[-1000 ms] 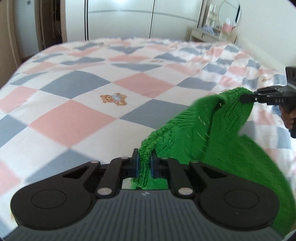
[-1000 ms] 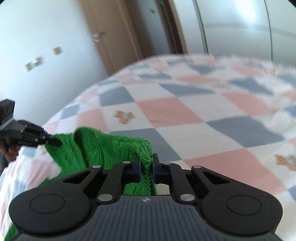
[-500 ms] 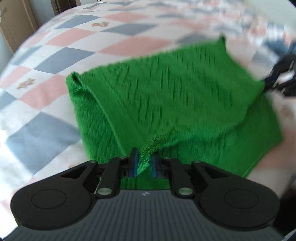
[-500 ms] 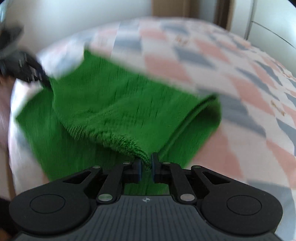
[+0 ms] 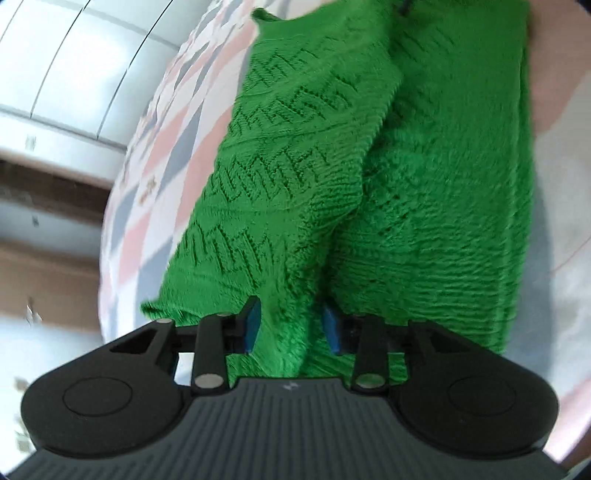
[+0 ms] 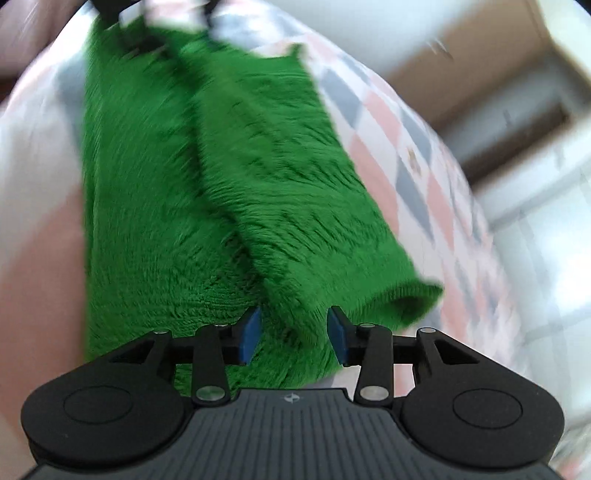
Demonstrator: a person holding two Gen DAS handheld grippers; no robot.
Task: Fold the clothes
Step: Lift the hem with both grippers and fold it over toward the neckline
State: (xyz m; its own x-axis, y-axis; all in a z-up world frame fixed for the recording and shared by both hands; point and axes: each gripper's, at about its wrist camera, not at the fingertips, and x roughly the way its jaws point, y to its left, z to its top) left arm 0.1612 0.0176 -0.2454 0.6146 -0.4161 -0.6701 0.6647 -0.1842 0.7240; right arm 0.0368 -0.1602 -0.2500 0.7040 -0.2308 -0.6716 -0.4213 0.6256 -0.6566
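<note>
A green knitted sweater (image 5: 332, 184) lies on the checked bedspread (image 5: 162, 155), with one part folded over the rest. It also shows in the right wrist view (image 6: 221, 206), blurred. My left gripper (image 5: 291, 328) is open, its blue pads either side of a fold of the knit at the near edge. My right gripper (image 6: 293, 334) is open too, its pads apart over the sweater's opposite edge. The left gripper shows as a dark blur at the top of the right wrist view (image 6: 129, 14).
The bedspread (image 6: 417, 147) has pink, grey and white squares. White wardrobe doors (image 5: 66, 66) and a brown wooden door frame (image 5: 48, 184) stand beyond the bed. Both views are tilted steeply.
Both grippers were shut on the sweater's edges and have laid the fold down. Now both have opened and let the knit go. Both cameras have rolled sideways.
</note>
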